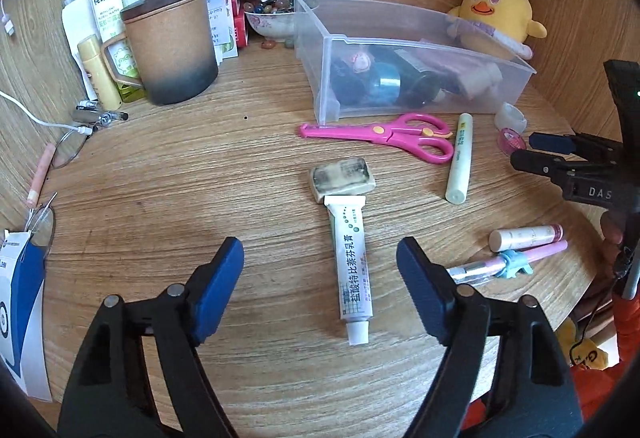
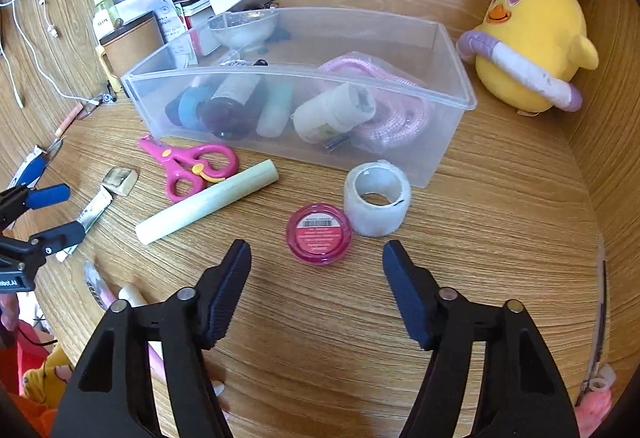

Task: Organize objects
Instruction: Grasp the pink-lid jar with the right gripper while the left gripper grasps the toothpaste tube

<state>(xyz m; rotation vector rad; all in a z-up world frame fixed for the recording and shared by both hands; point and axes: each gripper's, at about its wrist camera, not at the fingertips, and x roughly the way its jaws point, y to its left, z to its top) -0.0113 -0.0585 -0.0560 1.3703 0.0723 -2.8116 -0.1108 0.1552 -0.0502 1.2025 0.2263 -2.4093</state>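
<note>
The table [image 1: 168, 178] carries a clear bin [image 2: 448, 86] toward its far edge, already part full; loose things lie on the near side of it. My left gripper [image 1: 320, 270] has its jaws released, straddling a white tube [image 1: 352, 258] without touching it. My right gripper [image 2: 316, 270] is likewise released, just short of a pink jar [image 2: 319, 233].

Risks, as I judge them: the tube's far end touches an eraser [image 1: 343, 178], so a sloppy pinch could drag both. The jar is round and slick; it may squirt sideways into the tape roll [image 2: 376, 200] beside it. Scissors [image 2: 188, 164] and a pale stick [image 2: 208, 204] lie between the tube and the bin.
</note>
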